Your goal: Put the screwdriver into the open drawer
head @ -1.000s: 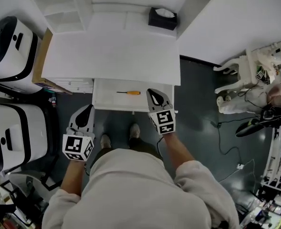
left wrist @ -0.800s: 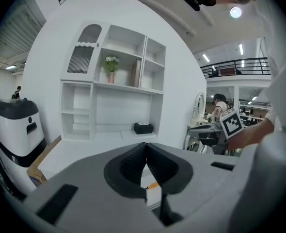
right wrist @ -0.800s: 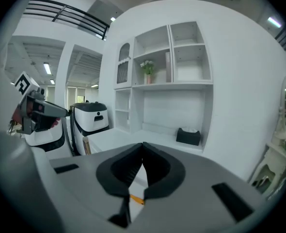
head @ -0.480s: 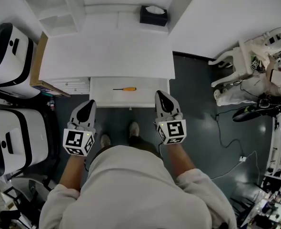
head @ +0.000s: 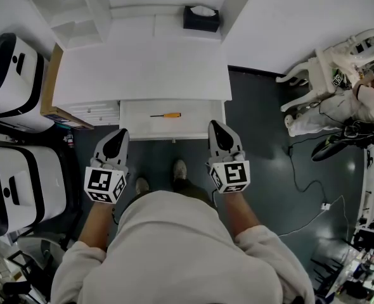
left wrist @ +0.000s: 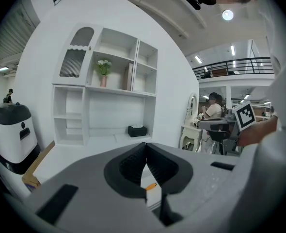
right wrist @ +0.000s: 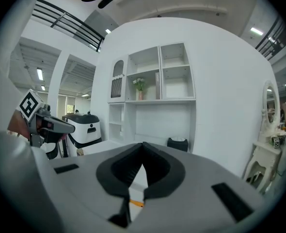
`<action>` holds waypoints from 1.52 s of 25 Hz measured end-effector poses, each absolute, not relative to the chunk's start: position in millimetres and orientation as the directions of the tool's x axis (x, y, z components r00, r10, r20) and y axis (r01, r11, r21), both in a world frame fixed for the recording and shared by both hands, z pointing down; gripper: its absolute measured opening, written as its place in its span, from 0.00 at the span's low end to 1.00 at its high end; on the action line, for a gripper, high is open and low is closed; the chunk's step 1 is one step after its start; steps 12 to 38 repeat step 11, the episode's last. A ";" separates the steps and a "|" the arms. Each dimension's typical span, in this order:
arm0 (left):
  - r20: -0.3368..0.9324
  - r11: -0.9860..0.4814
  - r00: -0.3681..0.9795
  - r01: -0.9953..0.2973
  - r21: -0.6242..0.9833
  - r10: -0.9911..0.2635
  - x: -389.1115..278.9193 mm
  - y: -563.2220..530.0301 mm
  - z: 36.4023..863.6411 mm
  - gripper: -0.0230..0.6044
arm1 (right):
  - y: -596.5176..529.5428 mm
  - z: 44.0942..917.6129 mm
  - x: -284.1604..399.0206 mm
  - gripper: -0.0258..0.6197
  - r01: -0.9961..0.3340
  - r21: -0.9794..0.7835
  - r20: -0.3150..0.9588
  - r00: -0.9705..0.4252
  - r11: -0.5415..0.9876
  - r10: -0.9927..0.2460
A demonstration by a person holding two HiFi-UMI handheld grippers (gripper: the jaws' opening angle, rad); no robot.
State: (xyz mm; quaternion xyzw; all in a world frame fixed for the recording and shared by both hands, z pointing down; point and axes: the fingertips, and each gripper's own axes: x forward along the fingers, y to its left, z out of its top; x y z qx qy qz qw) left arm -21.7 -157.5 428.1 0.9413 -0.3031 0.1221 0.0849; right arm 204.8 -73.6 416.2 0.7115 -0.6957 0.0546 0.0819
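The screwdriver lies flat on the floor of the open drawer, roughly mid-width, with its orange handle to the right and its thin dark shaft pointing left. It is already where the task wants it, so these are handling notes in case I must take it again.

I judge it light and rigid: a slim metal shaft and a short, smooth plastic handle, round enough to roll on the drawer's slick white bottom. I would close across the handle, the thickest part, where the pads get some purchase. The shaft is thin and would likely slip or twist.

My left gripper and right gripper hang just on the near side of the drawer front, one toward each end. Both have their jaws pressed together on nothing. In the left gripper view the ribbed dark pads meet at the tip, and the orange handle shows through the gap beneath them. The right gripper view reads the same.

The desk top is matte white board with square edges. A black tissue box sits at its far side.
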 end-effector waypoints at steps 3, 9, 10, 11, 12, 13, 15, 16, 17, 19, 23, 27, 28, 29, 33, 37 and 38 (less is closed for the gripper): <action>0.279 -0.807 0.790 -0.585 0.081 -0.546 -19.9 -157.0 426.8 0.04 | -70.5 416.0 207.1 0.04 -0.999 0.044 0.191 0.035 -0.027 -0.981; 0.278 -0.813 0.795 -0.578 0.076 -0.539 -16.8 -154.7 424.7 0.04 | -65.4 415.1 210.4 0.04 -0.998 0.047 0.194 0.045 -0.037 -0.980; 0.278 -0.813 0.796 -0.577 0.076 -0.538 -16.7 -153.9 424.3 0.04 | -64.2 414.9 210.4 0.04 -0.998 0.047 0.196 0.046 -0.038 -0.980; 0.278 -0.814 0.796 -0.576 0.075 -0.538 -16.7 -153.1 423.9 0.04 | -62.9 414.8 210.4 0.04 -0.998 0.047 0.197 0.047 -0.039 -0.979; 0.278 -0.814 0.796 -0.576 0.075 -0.538 -16.7 -153.1 423.9 0.04 | -62.9 414.8 210.4 0.04 -0.998 0.047 0.197 0.047 -0.039 -0.979; 0.278 -0.814 0.796 -0.576 0.075 -0.538 -16.7 -153.1 423.9 0.04 | -62.9 414.8 210.4 0.04 -0.998 0.047 0.197 0.047 -0.039 -0.979; 0.278 -0.814 0.796 -0.576 0.075 -0.538 -16.7 -153.1 423.9 0.04 | -62.9 414.8 210.4 0.04 -0.998 0.047 0.197 0.047 -0.039 -0.979; 0.278 -0.814 0.796 -0.576 0.075 -0.538 -16.7 -153.1 423.9 0.04 | -62.9 414.8 210.4 0.04 -0.998 0.047 0.197 0.047 -0.039 -0.979; 0.278 -0.814 0.796 -0.576 0.075 -0.538 -16.7 -153.1 423.9 0.04 | -62.9 414.8 210.4 0.04 -0.998 0.047 0.197 0.047 -0.039 -0.979; 0.278 -0.814 0.796 -0.576 0.075 -0.538 -16.7 -153.1 423.9 0.04 | -62.9 414.8 210.4 0.04 -0.998 0.047 0.197 0.047 -0.039 -0.979; 0.278 -0.814 0.796 -0.576 0.075 -0.538 -16.7 -153.1 423.9 0.04 | -62.9 414.8 210.4 0.04 -0.998 0.047 0.197 0.047 -0.039 -0.979; 0.278 -0.814 0.796 -0.576 0.075 -0.538 -16.7 -153.1 423.9 0.04 | -62.9 414.8 210.4 0.04 -0.998 0.047 0.197 0.047 -0.039 -0.979; 0.278 -0.814 0.796 -0.576 0.075 -0.538 -16.7 -153.1 423.9 0.04 | -62.9 414.8 210.4 0.04 -0.998 0.047 0.197 0.047 -0.039 -0.979; 0.278 -0.814 0.796 -0.576 0.075 -0.538 -16.7 -153.1 423.9 0.04 | -62.9 414.8 210.4 0.04 -0.998 0.047 0.197 0.047 -0.039 -0.979; 0.278 -0.814 0.796 -0.576 0.075 -0.538 -16.7 -153.1 423.9 0.04 | -62.9 414.8 210.4 0.04 -0.998 0.047 0.197 0.047 -0.039 -0.979; 0.278 -0.814 0.796 -0.576 0.075 -0.538 -16.7 -153.1 423.9 0.04 | -62.9 414.8 210.4 0.04 -0.998 0.047 0.197 0.047 -0.039 -0.979; 0.278 -0.814 0.796 -0.576 0.075 -0.538 -16.7 -153.1 423.9 0.04 | -62.9 414.8 210.4 0.04 -0.998 0.047 0.197 0.047 -0.039 -0.979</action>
